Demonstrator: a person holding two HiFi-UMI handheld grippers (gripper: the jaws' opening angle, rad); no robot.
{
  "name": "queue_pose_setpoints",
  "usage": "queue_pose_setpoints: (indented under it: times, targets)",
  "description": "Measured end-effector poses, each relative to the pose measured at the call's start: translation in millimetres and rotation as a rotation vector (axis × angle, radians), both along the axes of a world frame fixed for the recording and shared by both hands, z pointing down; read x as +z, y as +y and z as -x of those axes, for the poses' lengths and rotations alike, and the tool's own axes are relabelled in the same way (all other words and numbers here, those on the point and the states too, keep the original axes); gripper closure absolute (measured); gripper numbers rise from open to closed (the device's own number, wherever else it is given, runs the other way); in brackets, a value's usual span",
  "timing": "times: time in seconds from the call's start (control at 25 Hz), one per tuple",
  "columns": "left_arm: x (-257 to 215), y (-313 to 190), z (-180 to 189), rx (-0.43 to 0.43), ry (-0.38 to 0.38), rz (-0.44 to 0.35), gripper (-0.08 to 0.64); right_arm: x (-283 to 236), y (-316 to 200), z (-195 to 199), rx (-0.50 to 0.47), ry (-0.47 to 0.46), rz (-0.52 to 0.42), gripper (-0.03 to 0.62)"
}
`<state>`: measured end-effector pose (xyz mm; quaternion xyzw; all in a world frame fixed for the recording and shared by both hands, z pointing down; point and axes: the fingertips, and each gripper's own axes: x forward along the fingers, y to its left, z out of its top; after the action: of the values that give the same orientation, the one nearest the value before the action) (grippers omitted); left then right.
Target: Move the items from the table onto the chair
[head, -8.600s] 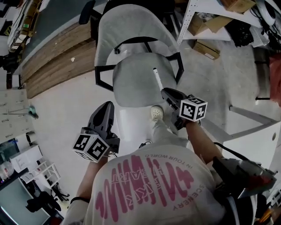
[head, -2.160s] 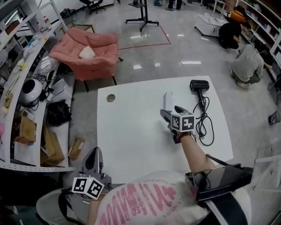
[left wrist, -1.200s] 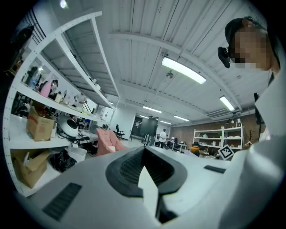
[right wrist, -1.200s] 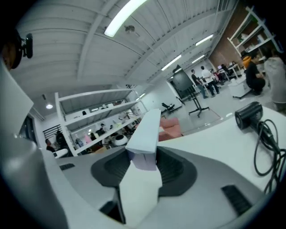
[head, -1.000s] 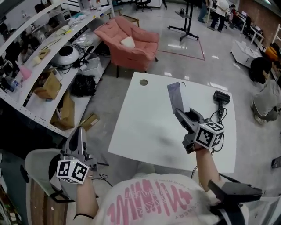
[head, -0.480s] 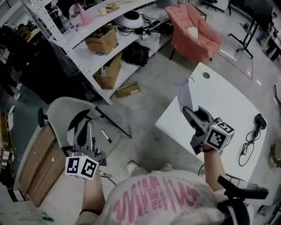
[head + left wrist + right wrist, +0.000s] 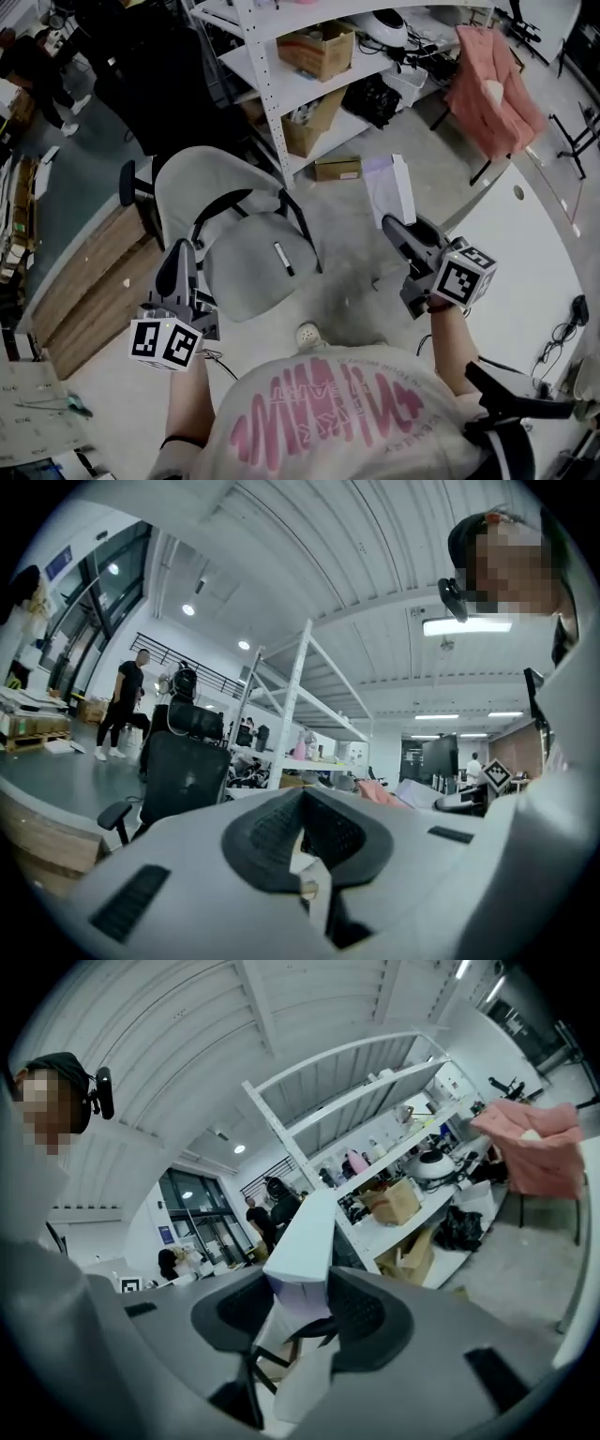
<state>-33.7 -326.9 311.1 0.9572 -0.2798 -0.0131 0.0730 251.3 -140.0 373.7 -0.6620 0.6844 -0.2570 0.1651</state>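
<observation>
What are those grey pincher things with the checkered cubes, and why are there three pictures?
A person holds one pincher tool, called a gripper, in each hand. One picture comes from a camera on the person's head, looking down. The other two come from small cameras riding on the grippers. The right gripper is squeezing a flat white box. The left gripper is closed and empty. Below stands a grey chair with a marker pen lying on its seat. The white table shows at the right edge.
</observation>
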Motion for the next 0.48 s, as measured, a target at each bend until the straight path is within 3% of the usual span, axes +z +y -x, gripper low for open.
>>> queue_pose_setpoints:
  times: [0.32,0.48]
  targets:
    - [-14.3,-39.1,93.6,-0.157,0.055,-0.027,0.551,-16.6,-106.2,87.2,-0.233,0.029,-0.017,0.400]
    - [-33.4,-45.4,141.9,-0.278,0.088,-0.047,0.551,-19.2,-153.6,138.7,-0.387,0.031,0.012,0.400]
